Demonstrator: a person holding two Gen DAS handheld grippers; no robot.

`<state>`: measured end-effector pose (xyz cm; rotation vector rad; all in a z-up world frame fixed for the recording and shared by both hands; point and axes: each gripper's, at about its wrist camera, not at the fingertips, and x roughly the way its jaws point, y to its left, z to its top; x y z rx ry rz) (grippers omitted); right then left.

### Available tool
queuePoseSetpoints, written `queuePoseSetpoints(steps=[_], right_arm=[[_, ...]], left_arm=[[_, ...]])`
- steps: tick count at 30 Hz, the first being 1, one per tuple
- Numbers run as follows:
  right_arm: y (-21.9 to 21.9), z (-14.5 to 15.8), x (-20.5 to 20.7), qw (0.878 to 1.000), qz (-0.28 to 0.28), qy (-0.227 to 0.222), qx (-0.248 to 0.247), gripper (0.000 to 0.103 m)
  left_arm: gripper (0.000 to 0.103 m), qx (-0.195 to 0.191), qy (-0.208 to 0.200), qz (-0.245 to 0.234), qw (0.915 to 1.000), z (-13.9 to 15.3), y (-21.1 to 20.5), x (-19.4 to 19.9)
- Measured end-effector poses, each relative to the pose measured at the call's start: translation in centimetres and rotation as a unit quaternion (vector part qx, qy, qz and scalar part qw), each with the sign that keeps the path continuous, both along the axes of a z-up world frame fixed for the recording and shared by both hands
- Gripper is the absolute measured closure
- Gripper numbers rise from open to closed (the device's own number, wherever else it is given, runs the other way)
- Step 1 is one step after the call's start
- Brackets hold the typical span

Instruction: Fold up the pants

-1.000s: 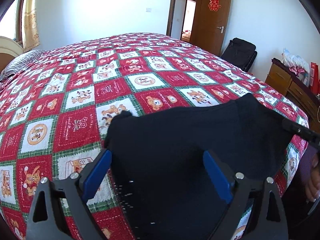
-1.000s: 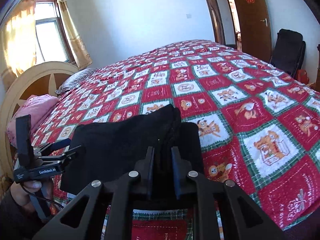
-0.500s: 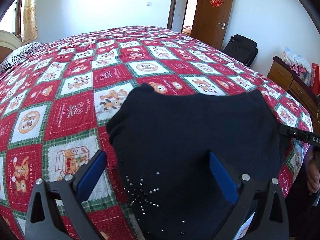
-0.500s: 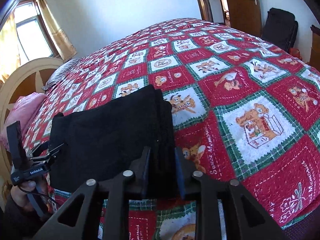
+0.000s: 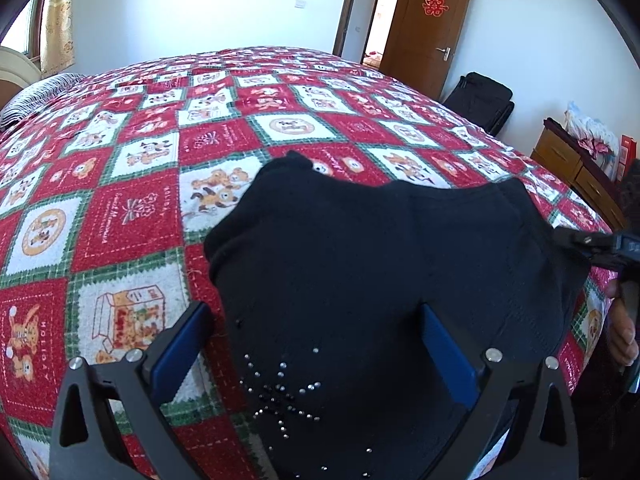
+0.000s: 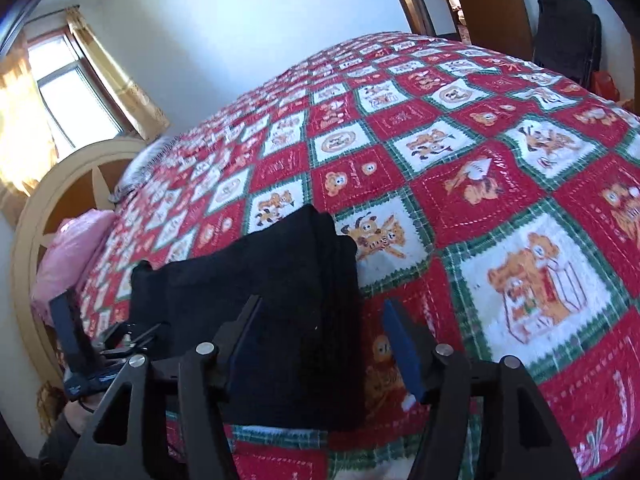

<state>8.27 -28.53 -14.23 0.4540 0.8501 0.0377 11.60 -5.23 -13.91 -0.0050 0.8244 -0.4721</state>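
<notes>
- Bedroom with white walls; bed under a red, white and green patchwork quilt with cartoon animal squares [image 5: 132,216], curved cream headboard [image 6: 36,216] and curtained window at far left, brown wooden door [image 5: 436,20] at right.
- Left tool [image 5: 316,344]: blue-padded fingers spread wide, gripping nothing, hovering over the near left part of the garment.
- Black knit pants with a beaded starburst motif [image 5: 380,264]: lying folded on the quilt at the near edge of the bed, long axis running left to right between the two tools, beadwork just ahead of the left tool.
- Right tool [image 6: 324,344]: fingers apart, straddling the right-hand end of the pants, left finger over cloth, right finger over bare quilt; no pinch visible.
- Likely next: a cross-fold end to end; each tool over its own end, neither clearly nearer.
- Risk: stacked layers at the right edge slipping apart if pinched shallowly.
</notes>
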Motion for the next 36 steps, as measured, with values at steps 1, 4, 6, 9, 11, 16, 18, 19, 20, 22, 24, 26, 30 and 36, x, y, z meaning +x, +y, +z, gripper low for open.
queuePoseSetpoints(steps=[1,4,6,9,11,16,18,19,20,22,24,26,30,36], right_arm=[[0.0,-0.6,0.5,1.000,0.006,0.009,0.012,0.041],[0.6,-1.2,0.8,1.000,0.017,0.009,0.006,0.041],[0.7,-1.3,0.9,0.999,0.030,0.014,0.023,0.056],[0.6,-1.9,1.0,0.999,0.029,0.015,0.030,0.057],[0.6,-2.1,1.2,0.999,0.026,0.019,0.033,0.058],[0.6,-2.6,1.3,0.999,0.025,0.013,0.027,0.058],[0.8,-2.6,1.1,0.999,0.027,0.009,0.021,0.057],[0.7,-2.6,1.1,0.999,0.026,0.008,0.021,0.057],[0.8,-2.6,1.0,0.999,0.026,0.006,0.019,0.058],[0.9,-2.5,0.9,0.999,0.029,0.001,0.015,0.058],[1.0,-2.5,0.9,0.999,0.030,-0.001,0.012,0.058],[1.0,-2.5,0.8,1.000,0.029,-0.002,0.011,0.059],[1.2,-2.1,0.4,1.000,0.026,-0.010,0.004,0.063],[1.5,-1.6,-0.2,0.999,0.021,-0.023,-0.003,0.071]], left_arm=[[0.000,0.001,-0.001,-0.002,1.0000,0.0,0.0,0.0],[0.000,-0.002,-0.004,-0.006,1.0000,-0.1,-0.1,0.0],[0.000,-0.005,-0.004,-0.008,0.9999,-0.1,-0.1,0.1],[0.000,-0.005,-0.004,-0.011,0.9999,-0.1,-0.2,0.1],[0.000,-0.011,-0.001,-0.011,0.9999,-0.1,-0.1,0.3],[0.000,-0.015,-0.002,-0.014,0.9998,-0.2,-0.2,0.3],[0.000,-0.018,-0.002,-0.015,0.9997,-0.1,-0.1,0.2],[0.001,-0.019,-0.003,-0.015,0.9997,-0.1,-0.1,0.2],[0.002,-0.020,-0.003,-0.015,0.9997,-0.1,-0.1,0.1],[0.003,-0.023,-0.004,-0.016,0.9996,-0.1,0.0,0.0],[0.006,-0.026,-0.005,-0.018,0.9995,0.0,0.0,0.0],[0.009,-0.028,-0.006,-0.021,0.9994,0.0,0.0,-0.1],[0.029,-0.042,-0.003,-0.034,0.9985,0.3,-0.1,-0.6],[0.055,-0.070,0.004,-0.053,0.9962,0.4,0.0,-0.7]])
